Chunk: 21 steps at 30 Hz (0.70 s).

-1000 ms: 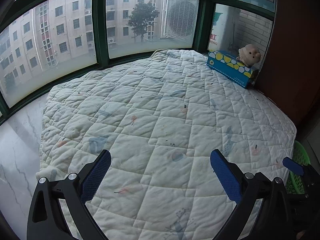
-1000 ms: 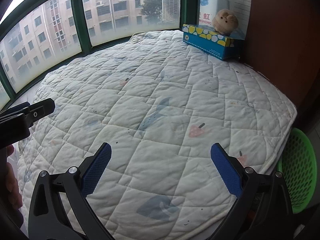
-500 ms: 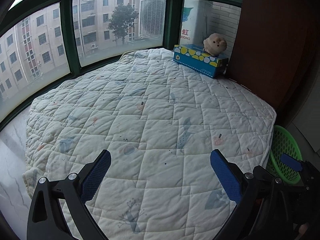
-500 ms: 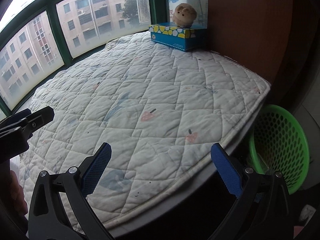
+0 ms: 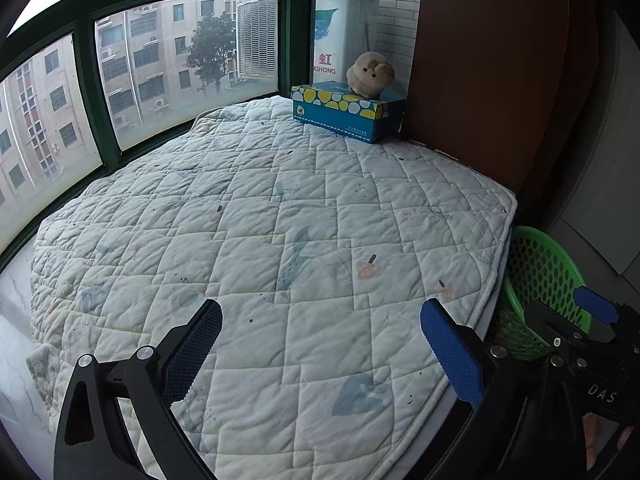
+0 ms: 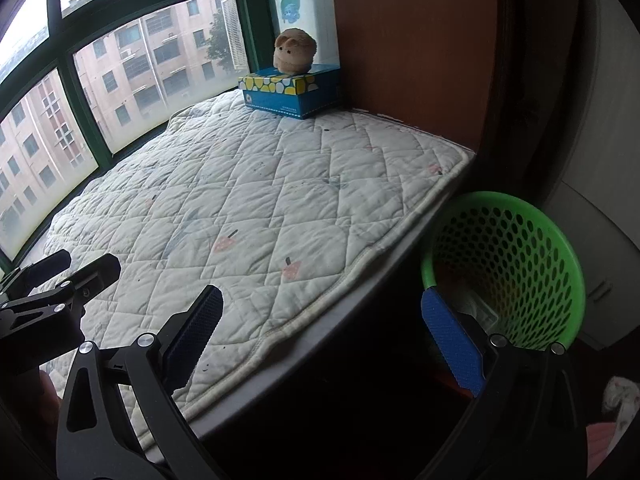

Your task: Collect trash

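The left gripper (image 5: 320, 354) hangs with its jaws spread wide and nothing between them, low in its frame over the near edge of the quilt (image 5: 260, 220). The right gripper (image 6: 322, 342) is likewise wide apart and empty, low in its own frame, one finger over the quilt's hem and the other in front of the basket (image 6: 560, 248).

That basket, green and perforated, stands on the floor at the right of the frame, tucked just beside the quilt's corner, probably so that scraps can be dropped straight off the edge into it. Something pale lies near its bottom; what it is cannot be told.

No trash shows on the quilt in either view. The surface looks bare but for its printed pattern and small dark specks, too small to name.

At the upper middle of both frames a blue tissue box (image 5: 346, 114) sits at the far end against the brown panel (image 5: 480, 80), with a plush toy (image 5: 370, 74) resting on top. These look like things kept there, not rubbish.

With both grippers empty and aimed toward the basket side, the collecting appears either finished or between pickups.
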Motion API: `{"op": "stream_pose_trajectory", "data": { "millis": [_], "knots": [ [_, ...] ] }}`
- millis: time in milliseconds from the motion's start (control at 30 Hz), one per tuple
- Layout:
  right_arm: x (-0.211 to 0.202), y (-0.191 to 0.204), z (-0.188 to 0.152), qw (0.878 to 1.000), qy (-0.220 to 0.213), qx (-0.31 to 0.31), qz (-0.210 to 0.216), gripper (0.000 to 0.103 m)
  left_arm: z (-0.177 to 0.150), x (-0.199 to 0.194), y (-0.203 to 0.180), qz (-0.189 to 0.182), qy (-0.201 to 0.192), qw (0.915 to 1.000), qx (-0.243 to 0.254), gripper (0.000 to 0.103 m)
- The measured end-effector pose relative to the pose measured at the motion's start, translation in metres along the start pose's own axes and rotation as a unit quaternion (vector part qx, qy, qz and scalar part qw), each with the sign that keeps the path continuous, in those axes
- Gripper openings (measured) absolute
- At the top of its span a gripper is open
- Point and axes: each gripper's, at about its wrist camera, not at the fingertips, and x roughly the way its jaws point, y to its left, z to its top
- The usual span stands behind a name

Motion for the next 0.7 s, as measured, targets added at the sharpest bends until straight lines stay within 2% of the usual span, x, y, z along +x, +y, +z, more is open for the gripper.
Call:
{"op": "stream_pose_trajectory", "data": {
  "millis": [400,700],
  "knots": [
    [-0.01,-0.019,-0.002,1.0,-0.006,0.015,-0.017,0.098,0.003,-0.004,-0.018,-0.009,-0.009,0.9999,0.01,0.096],
    [-0.011,-0.024,-0.003,1.0,-0.005,0.023,-0.021,0.098,0.003,-0.004,-0.026,-0.001,-0.01,0.9997,0.022,0.096]
  ]
}}
